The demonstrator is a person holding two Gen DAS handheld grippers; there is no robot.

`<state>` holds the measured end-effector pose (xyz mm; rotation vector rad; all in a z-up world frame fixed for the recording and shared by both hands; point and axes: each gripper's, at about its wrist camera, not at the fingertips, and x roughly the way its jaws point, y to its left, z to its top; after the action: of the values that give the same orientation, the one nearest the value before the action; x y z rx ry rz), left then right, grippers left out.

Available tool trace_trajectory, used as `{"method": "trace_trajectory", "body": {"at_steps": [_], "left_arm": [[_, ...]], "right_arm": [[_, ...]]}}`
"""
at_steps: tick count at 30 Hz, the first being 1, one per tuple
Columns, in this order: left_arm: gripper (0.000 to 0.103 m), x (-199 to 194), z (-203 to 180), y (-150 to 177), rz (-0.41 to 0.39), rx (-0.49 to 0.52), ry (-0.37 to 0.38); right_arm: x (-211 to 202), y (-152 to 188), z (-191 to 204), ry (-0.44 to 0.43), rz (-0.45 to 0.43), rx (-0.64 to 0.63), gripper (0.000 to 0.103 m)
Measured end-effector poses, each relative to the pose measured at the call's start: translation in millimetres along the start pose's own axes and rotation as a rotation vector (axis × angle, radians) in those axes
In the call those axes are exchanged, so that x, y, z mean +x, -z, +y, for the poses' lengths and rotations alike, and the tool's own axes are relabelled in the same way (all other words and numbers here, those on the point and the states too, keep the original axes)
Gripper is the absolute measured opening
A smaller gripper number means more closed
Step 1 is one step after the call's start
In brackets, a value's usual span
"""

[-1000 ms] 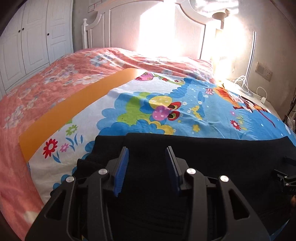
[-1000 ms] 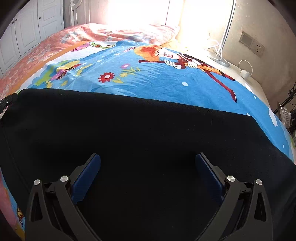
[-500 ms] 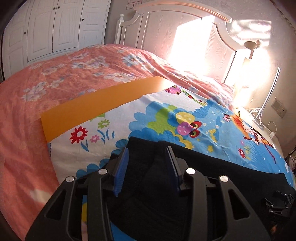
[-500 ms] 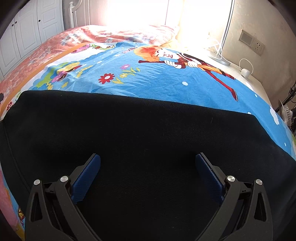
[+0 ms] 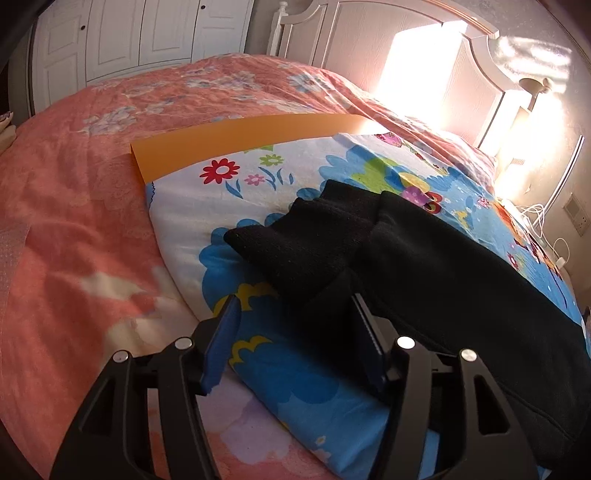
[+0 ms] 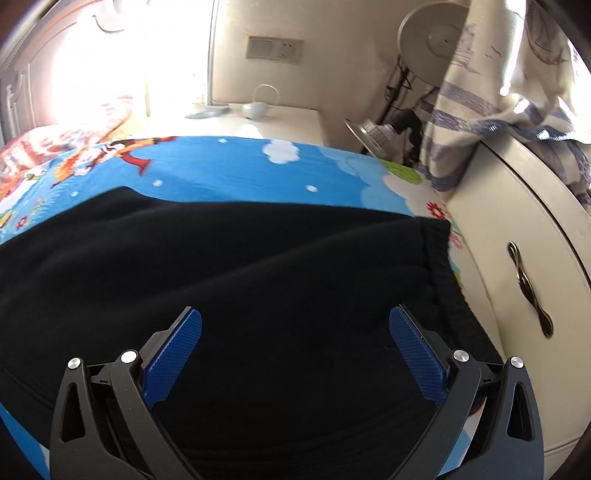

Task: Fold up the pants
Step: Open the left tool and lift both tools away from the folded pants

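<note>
Black pants [image 5: 443,266] lie lengthwise on a bright cartoon sheet [image 5: 236,206] spread over the bed. Their leg ends [image 5: 306,236] are rumpled and partly turned over at the left end. My left gripper [image 5: 294,299] hovers just short of those leg ends, its jaws opening; black cloth reaches in by the right finger, but the pads do not press on it. In the right wrist view the pants [image 6: 258,266] fill the middle, with the elastic waistband [image 6: 439,258] at the right. My right gripper [image 6: 294,310] stands wide open above the cloth near the waistband.
An orange board [image 5: 236,136] sticks out from under the sheet on a pink floral quilt [image 5: 74,221]. A white headboard [image 5: 369,44] and wardrobe [image 5: 147,33] stand behind. A cream dresser [image 6: 517,258] with a draped striped cloth [image 6: 498,92] crowds the waistband end; a nightstand [image 6: 258,122] is beyond.
The left gripper slid left to the leg ends, and its jaws, close together before, spread apart. The right gripper swept right along the pants to the waistband, still wide open.
</note>
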<state>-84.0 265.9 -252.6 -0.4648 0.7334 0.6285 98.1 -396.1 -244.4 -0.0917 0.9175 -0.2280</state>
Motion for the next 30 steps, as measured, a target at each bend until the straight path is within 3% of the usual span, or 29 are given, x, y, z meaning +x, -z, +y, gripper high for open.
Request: {"method": "trace_trajectory", "body": {"at_steps": [1, 3, 6, 9, 11, 12, 15, 18, 21, 23, 27, 30], "left_arm": [[0.06, -1, -2, 0, -0.002, -0.009, -0.013], [0.06, -6, -8, -2, -0.022, -0.019, -0.045], [0.06, -19, -20, -4, -0.073, -0.01, -0.089], [0.056, -31, -33, -8, -0.11, -0.001, -0.08], [0.045, -40, -45, -8, -0.132, 0.034, -0.033], [0.044, -42, -52, -7, -0.135, 0.06, -0.009], [0.044, -36, -76, 2, -0.102, 0.162, 0.06], [0.044, -15, -93, 19, -0.014, 0.24, 0.092], [0.045, -4, -93, 28, 0.008, 0.245, 0.086], [0.045, -2, -92, 27, 0.016, 0.248, 0.089], [0.045, -2, -90, 28, 0.013, 0.252, 0.095], [0.046, -2, -85, 26, 0.019, 0.25, 0.118]], "right_arm": [[8, 10, -15, 0.029, 0.024, 0.011, 0.098], [7, 26, -32, -0.029, -0.011, -0.006, 0.098], [0, 36, -24, 0.013, -0.064, -0.07, 0.097], [2, 35, -24, 0.013, -0.06, -0.038, 0.098], [0, 37, -24, 0.018, -0.066, -0.038, 0.098], [0, 38, -24, 0.016, -0.07, -0.037, 0.098], [0, 37, -27, 0.01, -0.064, -0.028, 0.098], [-10, 34, -29, -0.006, -0.057, 0.009, 0.097], [-34, 35, -33, -0.103, -0.092, 0.073, 0.097], [-47, 38, -21, -0.148, -0.099, 0.042, 0.097], [-63, 44, 7, -0.186, -0.114, -0.019, 0.097], [-46, 53, 28, -0.123, -0.046, -0.101, 0.097]]}}
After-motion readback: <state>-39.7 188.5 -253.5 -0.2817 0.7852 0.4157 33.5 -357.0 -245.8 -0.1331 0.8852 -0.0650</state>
